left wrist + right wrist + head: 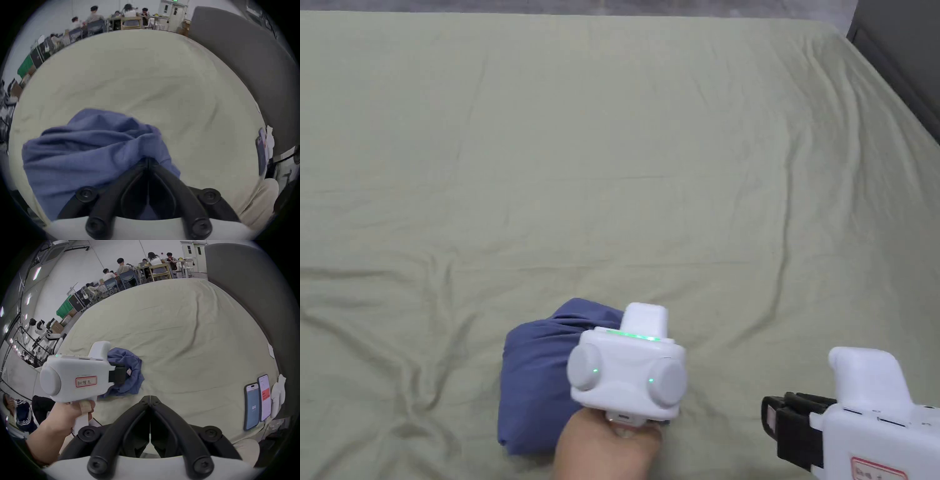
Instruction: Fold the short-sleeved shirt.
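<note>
The short-sleeved shirt (537,375) is a blue, crumpled bundle lying on the pale green bed sheet (675,156) near the front edge. In the left gripper view, the left gripper (148,160) has its jaws pressed together on a bunch of the shirt (84,154), and folds run out from the tips. A hand holds its white housing (628,372) above the bundle's right side. The right gripper (150,398) is shut with nothing in it, hovering over bare sheet to the right of the shirt (128,374). Its black jaws (778,425) point left toward the bundle.
Two phones (258,402) lie at the bed's right edge beside white cloth (278,394). A grey headboard (259,305) runs along the right side. Several people sit at tables (146,269) beyond the far end. The sheet is wrinkled and wide open behind the shirt.
</note>
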